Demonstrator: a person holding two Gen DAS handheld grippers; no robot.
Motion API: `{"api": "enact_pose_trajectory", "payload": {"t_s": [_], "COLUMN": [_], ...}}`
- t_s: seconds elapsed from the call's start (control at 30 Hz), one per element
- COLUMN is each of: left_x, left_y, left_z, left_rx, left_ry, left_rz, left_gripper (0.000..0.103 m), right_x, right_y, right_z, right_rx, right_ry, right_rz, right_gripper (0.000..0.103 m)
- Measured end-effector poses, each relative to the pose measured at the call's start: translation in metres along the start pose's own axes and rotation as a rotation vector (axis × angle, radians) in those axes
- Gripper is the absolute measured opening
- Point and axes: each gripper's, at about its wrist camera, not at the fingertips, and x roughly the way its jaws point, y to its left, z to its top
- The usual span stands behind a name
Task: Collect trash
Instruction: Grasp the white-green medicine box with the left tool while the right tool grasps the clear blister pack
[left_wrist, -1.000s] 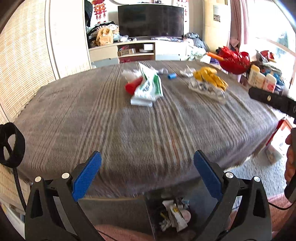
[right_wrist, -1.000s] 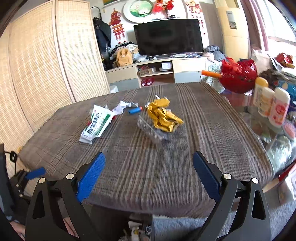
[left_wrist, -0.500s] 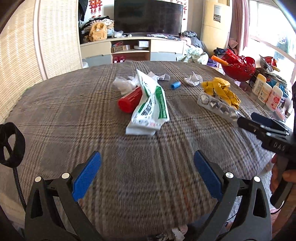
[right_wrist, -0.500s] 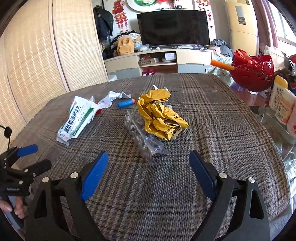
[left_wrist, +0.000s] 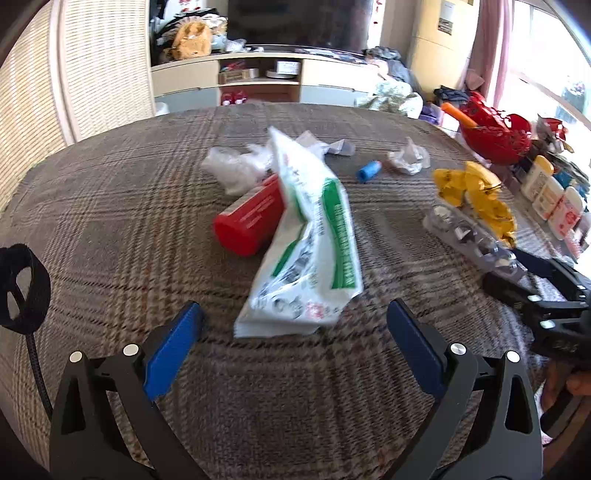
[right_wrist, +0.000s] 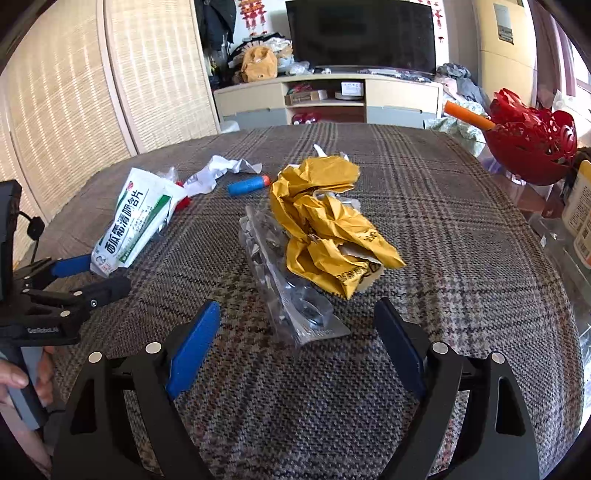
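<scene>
Both grippers have closed in on the litter since a second ago. A clear plastic blister tray (right_wrist: 291, 291) lies on the plaid-covered worktop (right_wrist: 461, 258), its near end between the right gripper (right_wrist: 297, 332) — jaws apart, just been narrowing, not yet touching it. Crumpled yellow paper (right_wrist: 328, 229) rests against the tray. The left gripper (left_wrist: 291, 328) hangs wide open, empty, just before a white-and-green packet (left_wrist: 310, 251) lying over a red tube (left_wrist: 251, 221).
</scene>
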Motion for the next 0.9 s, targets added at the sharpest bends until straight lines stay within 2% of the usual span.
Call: {"api": "enact_pose_trajectory", "payload": {"t_s": [0.1,0.17,0.23,0.27,0.3,0.37,0.47,0.9], "left_x": [0.005,0.005,0.005,0.005,0.005,0.004,0.001,-0.048], "left_y": [-0.002,-0.003,-0.005,-0.006,-0.007,-0.008,-0.005,-0.013], "left_z": [0.005,0.006,0.007,0.007,0.007,0.006,0.005,-0.039], "left_rx": [0.005,0.012,0.026,0.033,0.042,0.053,0.041,0.049], "left_ry": [0.009,0.005,-0.001,-0.003,-0.008,-0.020,-0.026,-0.064], "left_rz": [-0.007,-0.007,-0.002,-0.004,-0.010,0.009,-0.004,-0.017], "left_gripper": [0.090,0.080,0.075,0.069,0.064,0.044,0.042,0.040], "right_x": [0.002,0.001,0.001,0.001,0.001,0.000,-0.005,-0.061], "right_y": [0.005,0.005,0.005,0.005,0.004,0.001,-0.006,0.014], "right_z": [0.002,0.002,0.001,0.001,0.002,0.001,-0.002,-0.035], "right_rx": [-0.015,-0.007,-0.016,-0.020,-0.019,-0.009,0.028,0.041], "right_ry": [0.001,-0.006,-0.010,-0.011,-0.012,-0.020,-0.035,-0.094], "right_rz": [-0.020,-0.009,-0.037,-0.046,-0.042,-0.040,-0.019,0.083], "right_gripper": [0.068,0.063,0.056,0.050,0.049,0.044,0.033,0.032]}}
